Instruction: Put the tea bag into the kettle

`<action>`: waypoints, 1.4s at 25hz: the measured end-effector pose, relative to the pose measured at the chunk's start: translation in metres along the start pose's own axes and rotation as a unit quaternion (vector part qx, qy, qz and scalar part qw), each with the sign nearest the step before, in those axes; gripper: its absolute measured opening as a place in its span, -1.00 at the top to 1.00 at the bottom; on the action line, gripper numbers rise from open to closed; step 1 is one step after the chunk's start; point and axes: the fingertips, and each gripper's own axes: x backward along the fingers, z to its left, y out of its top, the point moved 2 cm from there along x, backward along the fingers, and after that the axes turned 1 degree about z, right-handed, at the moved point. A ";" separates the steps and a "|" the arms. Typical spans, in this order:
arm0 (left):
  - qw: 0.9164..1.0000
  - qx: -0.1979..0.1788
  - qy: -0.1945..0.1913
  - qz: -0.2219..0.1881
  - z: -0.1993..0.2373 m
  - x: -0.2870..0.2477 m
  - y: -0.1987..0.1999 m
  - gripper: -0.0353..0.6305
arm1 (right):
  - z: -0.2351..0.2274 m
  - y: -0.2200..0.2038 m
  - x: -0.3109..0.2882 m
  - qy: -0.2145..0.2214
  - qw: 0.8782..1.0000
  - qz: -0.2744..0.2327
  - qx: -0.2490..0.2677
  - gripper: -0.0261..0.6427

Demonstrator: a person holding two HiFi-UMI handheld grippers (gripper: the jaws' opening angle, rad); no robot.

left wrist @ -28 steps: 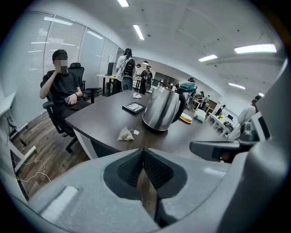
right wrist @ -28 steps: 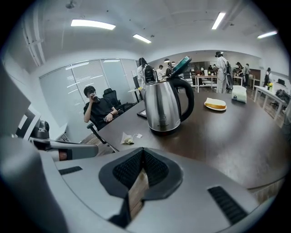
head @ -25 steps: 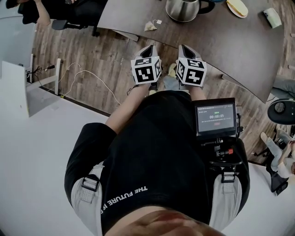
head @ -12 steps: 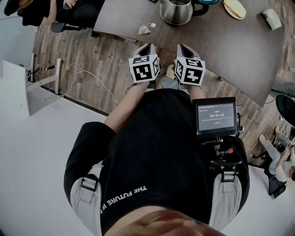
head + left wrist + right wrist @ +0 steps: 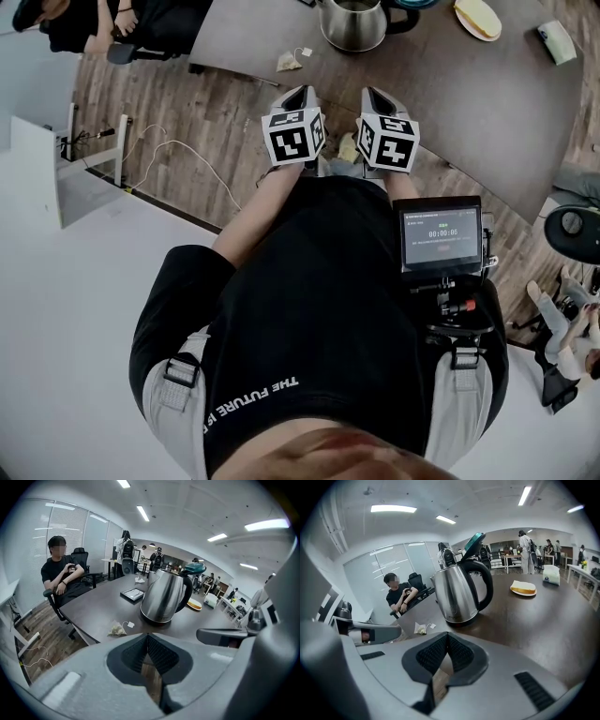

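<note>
Chest rig: a small screen is mounted at the person's front, right side.
Left gripper: clenched, pads meeting at the tips with nothing between them; it is held over the wooden floor, short of the table edge.
Right gripper: likewise closed on nothing, just beside the left one and level with it.
Table: dark top, its near edge just ahead of both grippers.
Tea bag: lies flat on the table near that edge, string and tag trailing toward the kettle, left of the kettle and apart from it.
Kettle: steel, upright on the table, black handle to the right, teal lid tipped open.
Plate: further right, carrying what may be a slice of bread.
Seated person: in an office chair at the table's far left end.
</note>
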 end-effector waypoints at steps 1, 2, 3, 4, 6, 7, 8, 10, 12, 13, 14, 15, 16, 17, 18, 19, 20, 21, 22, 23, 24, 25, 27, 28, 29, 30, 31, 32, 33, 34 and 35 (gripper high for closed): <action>1.000 0.000 0.000 0.000 0.000 0.000 0.000 0.88 | 0.000 0.000 0.000 0.001 1.000 -0.001 0.000 0.90; 1.000 0.000 0.000 0.000 0.000 0.001 0.000 0.88 | 0.000 0.000 0.000 0.001 1.000 -0.001 -0.001 0.90; 1.000 0.000 0.000 0.000 -0.001 0.002 -0.001 0.88 | 0.000 -0.001 0.000 0.002 1.000 0.000 -0.001 0.90; 1.000 0.001 0.001 0.000 -0.001 0.003 -0.002 0.88 | -0.001 -0.001 -0.001 0.002 1.000 0.000 -0.002 0.90; 1.000 0.001 0.003 -0.002 0.001 0.005 0.001 0.88 | -0.001 0.001 -0.002 0.003 1.000 -0.001 -0.003 0.90; 1.000 0.001 0.004 -0.004 0.002 0.006 0.002 0.88 | -0.001 0.001 -0.002 0.003 1.000 -0.002 -0.003 0.90; 1.000 0.001 0.005 -0.005 0.003 0.006 0.003 0.88 | 0.000 0.001 -0.002 0.004 1.000 -0.002 -0.002 0.90; 1.000 0.001 0.007 -0.006 0.005 0.008 0.003 0.88 | 0.002 0.001 -0.003 0.007 1.000 -0.003 -0.001 0.90; 1.000 -0.001 0.007 -0.008 0.004 0.007 0.004 0.88 | 0.003 0.004 -0.003 0.008 1.000 -0.007 -0.001 0.90; 1.000 -0.002 0.006 -0.009 0.004 0.007 0.005 0.88 | 0.003 0.006 -0.003 0.008 1.000 -0.010 -0.001 0.90; 1.000 -0.003 0.004 -0.009 0.003 0.007 0.006 0.88 | 0.003 0.007 -0.003 0.008 1.000 -0.012 0.000 0.90; 1.000 -0.003 0.002 -0.008 0.002 0.006 0.006 0.88 | 0.003 0.009 -0.003 0.008 1.000 -0.013 0.001 0.90; 1.000 -0.005 0.000 -0.008 0.001 0.006 0.007 0.88 | 0.003 0.010 -0.003 0.007 1.000 -0.014 0.001 0.90; 1.000 -0.006 -0.002 -0.007 0.001 0.005 0.007 0.88 | 0.003 0.011 -0.003 0.006 1.000 -0.015 0.001 0.90; 1.000 -0.008 -0.003 -0.007 0.000 0.005 0.007 0.88 | 0.002 0.012 -0.003 0.005 1.000 -0.016 0.001 0.90; 1.000 -0.009 -0.004 -0.007 -0.001 0.004 0.007 0.88 | 0.001 0.012 -0.003 0.005 1.000 -0.016 0.002 0.90; 1.000 -0.009 -0.004 -0.007 -0.001 0.004 0.007 0.88 | 0.001 0.012 -0.003 0.004 1.000 -0.016 0.002 0.90; 1.000 -0.010 -0.004 -0.007 -0.001 0.003 0.007 0.88 | 0.001 0.012 -0.003 0.004 1.000 -0.016 0.002 0.90; 1.000 -0.010 -0.004 -0.006 0.000 0.003 0.008 0.88 | 0.001 0.012 -0.003 0.004 1.000 -0.015 0.002 0.90; 1.000 -0.011 -0.005 -0.005 0.000 0.002 0.008 0.88 | 0.000 0.012 -0.003 0.003 1.000 -0.015 0.001 0.90; 1.000 -0.012 -0.005 -0.004 0.001 0.002 0.009 0.88 | 0.000 0.012 -0.003 0.002 1.000 -0.014 -0.001 0.90; 1.000 -0.012 -0.005 -0.002 0.002 0.002 0.008 0.88 | 0.000 0.011 -0.003 0.001 1.000 -0.013 -0.002 0.90; 1.000 -0.012 -0.004 0.000 0.003 0.002 0.007 0.88 | -0.001 0.010 -0.003 0.000 1.000 -0.012 -0.004 0.90; 1.000 -0.012 -0.003 0.001 0.003 0.001 0.007 0.88 | -0.001 0.010 -0.002 -0.001 1.000 -0.012 -0.005 0.90; 1.000 -0.013 -0.003 0.001 0.003 0.001 0.008 0.88 | -0.002 0.010 -0.002 -0.001 1.000 -0.012 -0.006 0.90; 1.000 -0.014 -0.004 0.001 0.003 0.001 0.008 0.88 | -0.002 0.010 -0.002 -0.002 1.000 -0.013 -0.007 0.90; 1.000 -0.014 -0.005 0.001 0.002 0.001 0.008 0.88 | -0.003 0.009 -0.002 -0.002 1.000 -0.012 -0.007 0.90; 1.000 -0.015 -0.006 0.001 0.000 0.000 0.007 0.88 | -0.003 0.008 -0.002 -0.002 1.000 -0.011 -0.008 0.90; 1.000 -0.014 -0.007 0.002 -0.001 0.000 0.006 0.88 | -0.004 0.007 -0.002 -0.002 1.000 -0.010 -0.008 0.90; 1.000 -0.014 -0.007 0.002 -0.001 0.000 0.005 0.88 | -0.004 0.006 -0.002 -0.002 1.000 -0.009 -0.008 0.90; 1.000 -0.013 -0.007 0.003 -0.001 -0.001 0.004 0.88 | -0.003 0.006 -0.002 -0.001 1.000 -0.008 -0.008 0.90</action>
